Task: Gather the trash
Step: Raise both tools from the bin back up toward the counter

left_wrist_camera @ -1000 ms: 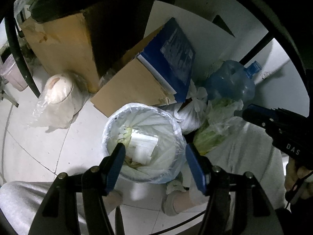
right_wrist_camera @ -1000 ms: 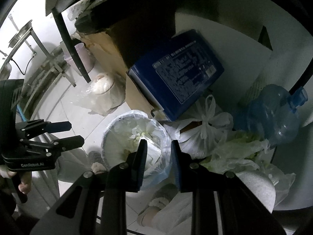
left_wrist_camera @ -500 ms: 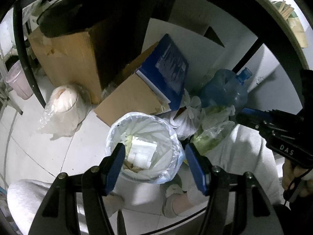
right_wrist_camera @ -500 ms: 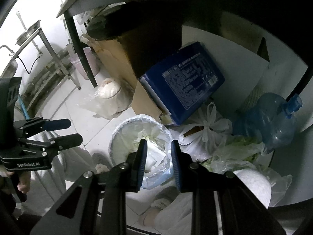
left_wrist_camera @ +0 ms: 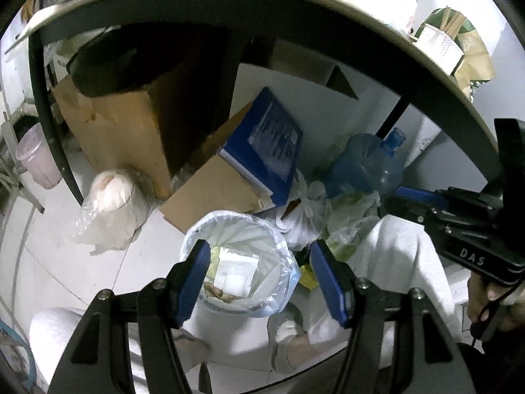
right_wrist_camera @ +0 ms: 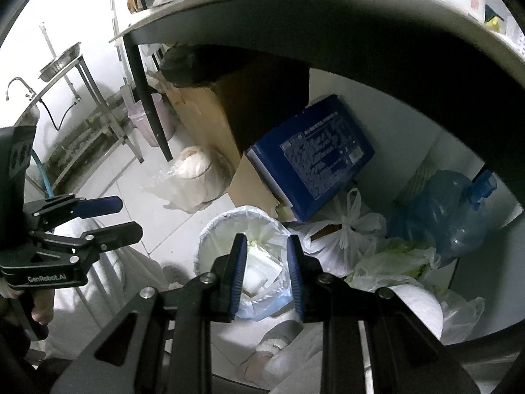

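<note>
A small bin (left_wrist_camera: 279, 239) lined with a white plastic bag stands on the floor under a table. It also shows in the right wrist view (right_wrist_camera: 216, 239). White packaging (left_wrist_camera: 234, 271) and food scraps lie inside it. My left gripper (left_wrist_camera: 261, 275) is open and empty, high above the bin. My right gripper (right_wrist_camera: 264, 267) is empty, its jaws a narrow gap apart, also above the bin. Each gripper shows in the other's view, the right one (left_wrist_camera: 423, 203) and the left one (right_wrist_camera: 108, 216).
Under the dark table edge (left_wrist_camera: 328, 26) stand cardboard boxes (left_wrist_camera: 121, 131), a blue box (left_wrist_camera: 269, 144), tied white bags (right_wrist_camera: 347, 229), a blue water jug (right_wrist_camera: 449, 210) and a clear bag (left_wrist_camera: 108, 207). A pink bin (right_wrist_camera: 151, 121) and a metal sink stand (right_wrist_camera: 82, 98) are at left. The person's legs and slippers (left_wrist_camera: 288, 331) are below.
Both grippers have risen and pulled back from the bin, so the table edge now fills the top of both views. The jaws have not changed.
</note>
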`<state>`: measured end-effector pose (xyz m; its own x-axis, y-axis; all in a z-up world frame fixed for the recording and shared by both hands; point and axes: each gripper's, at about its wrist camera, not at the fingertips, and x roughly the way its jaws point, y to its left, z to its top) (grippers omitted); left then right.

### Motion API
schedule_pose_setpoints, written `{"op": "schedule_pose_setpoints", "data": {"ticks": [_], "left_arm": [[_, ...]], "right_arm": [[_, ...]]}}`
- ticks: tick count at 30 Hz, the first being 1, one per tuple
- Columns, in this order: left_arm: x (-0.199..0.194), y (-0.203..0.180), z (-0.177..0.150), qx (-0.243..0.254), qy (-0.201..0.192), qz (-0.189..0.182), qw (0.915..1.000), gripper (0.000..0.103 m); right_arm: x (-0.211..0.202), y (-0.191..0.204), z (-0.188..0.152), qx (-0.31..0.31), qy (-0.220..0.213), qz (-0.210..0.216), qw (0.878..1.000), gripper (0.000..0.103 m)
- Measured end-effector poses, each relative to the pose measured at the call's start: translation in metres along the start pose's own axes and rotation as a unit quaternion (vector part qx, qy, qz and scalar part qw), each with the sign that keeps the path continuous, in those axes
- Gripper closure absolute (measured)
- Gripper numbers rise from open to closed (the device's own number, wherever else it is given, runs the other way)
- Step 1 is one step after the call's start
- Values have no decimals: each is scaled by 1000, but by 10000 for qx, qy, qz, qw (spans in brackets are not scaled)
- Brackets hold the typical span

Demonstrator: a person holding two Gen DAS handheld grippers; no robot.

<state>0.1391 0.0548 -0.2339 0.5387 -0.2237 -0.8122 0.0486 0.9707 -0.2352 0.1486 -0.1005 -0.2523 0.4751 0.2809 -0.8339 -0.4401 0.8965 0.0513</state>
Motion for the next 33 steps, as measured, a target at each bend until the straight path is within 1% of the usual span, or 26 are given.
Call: {"op": "schedule_pose_setpoints", "data": {"ticks": [9, 14, 24, 33], "left_arm": [[-32, -11, 8, 117, -338, 74, 9993, 39], [-46, -18, 13, 207, -443, 136, 9987, 39], [-74, -39, 31, 422, -750, 172, 9961, 39], [-89, -61, 50, 588, -929, 202, 9937, 39]], "right_arm": [[-30, 6, 4, -71, -269, 28, 9996, 80], [-51, 7, 6, -92, -447, 26, 9990, 80], [-96, 0, 19, -89, -885, 31, 9960, 80], [-125, -13, 28, -26, -1187, 14, 9929, 80]]}}
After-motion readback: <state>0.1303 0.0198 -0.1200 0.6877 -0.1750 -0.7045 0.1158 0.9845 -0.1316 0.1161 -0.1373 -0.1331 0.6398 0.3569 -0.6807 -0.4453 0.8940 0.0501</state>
